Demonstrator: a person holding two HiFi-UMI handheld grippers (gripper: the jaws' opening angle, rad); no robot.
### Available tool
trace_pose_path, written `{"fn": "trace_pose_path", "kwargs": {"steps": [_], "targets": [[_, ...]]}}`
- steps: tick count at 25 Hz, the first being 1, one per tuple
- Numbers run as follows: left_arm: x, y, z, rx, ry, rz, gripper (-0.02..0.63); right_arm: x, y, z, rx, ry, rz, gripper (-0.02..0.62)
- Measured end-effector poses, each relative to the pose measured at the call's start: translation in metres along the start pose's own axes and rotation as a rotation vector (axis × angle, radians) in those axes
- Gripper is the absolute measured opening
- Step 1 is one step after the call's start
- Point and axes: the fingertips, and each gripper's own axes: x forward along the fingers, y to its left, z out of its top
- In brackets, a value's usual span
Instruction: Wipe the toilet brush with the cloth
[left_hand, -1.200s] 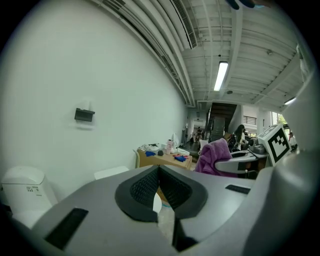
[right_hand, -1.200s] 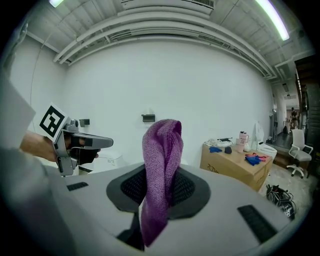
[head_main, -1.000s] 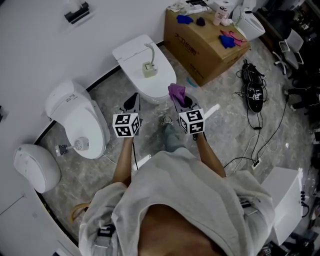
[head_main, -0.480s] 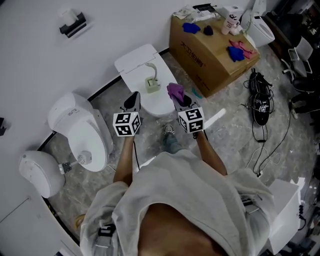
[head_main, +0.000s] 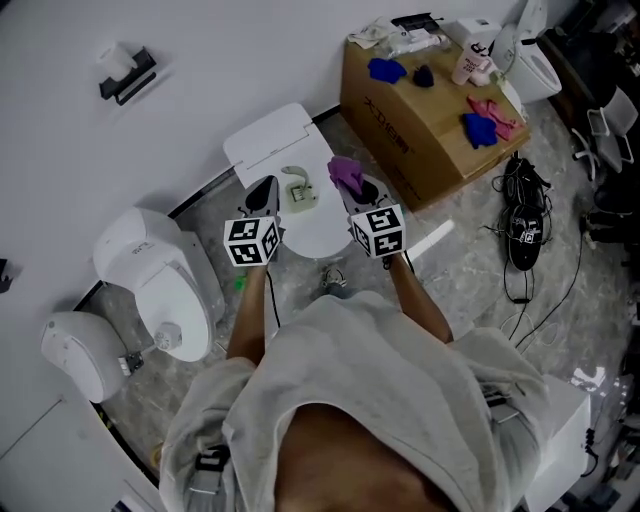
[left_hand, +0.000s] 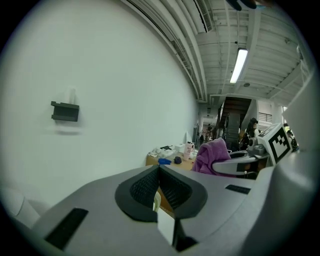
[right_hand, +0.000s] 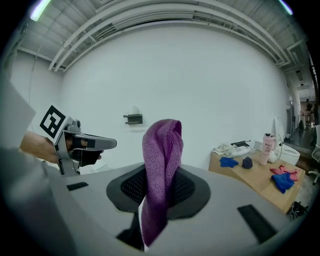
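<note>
Pinching cloth (right_hand: 161, 165) between right fingers (right_hand: 191, 192), upright

I count two grippers in my hands: the left gripper (head_main: 262, 192) and the right gripper (head_main: 358, 192). There is one purple cloth (head_main: 347, 172) and one toilet brush (head_main: 293, 190). I see three toilets: the middle toilet (head_main: 268, 140), the left toilet (head_main: 150, 262) and the far toilet (head_main: 537, 65). One cardboard box (head_main: 415, 125) bears two blue rags, the rear blue rag (head_main: 385, 68) and the near blue rag (head_main: 479, 129), one pink rag (head_main: 492, 106) and one bottle (head_main: 470, 66).
</note>
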Motion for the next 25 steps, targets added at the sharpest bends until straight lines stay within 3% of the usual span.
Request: {"fn": "trace_pose_path", "kwargs": {"steps": [13,25], "targets": [[0.052,0.026,-0.014,-0.029,0.078,0.023,0.020,0.072,-0.002,0.004,0.012,0.044,0.106,0.101],[0.064,0.021,-0.052,-0.061,0.170,-0.073,0.020,0.100,0.026,-0.034,0.042,0.157,0.117,0.101]]}}
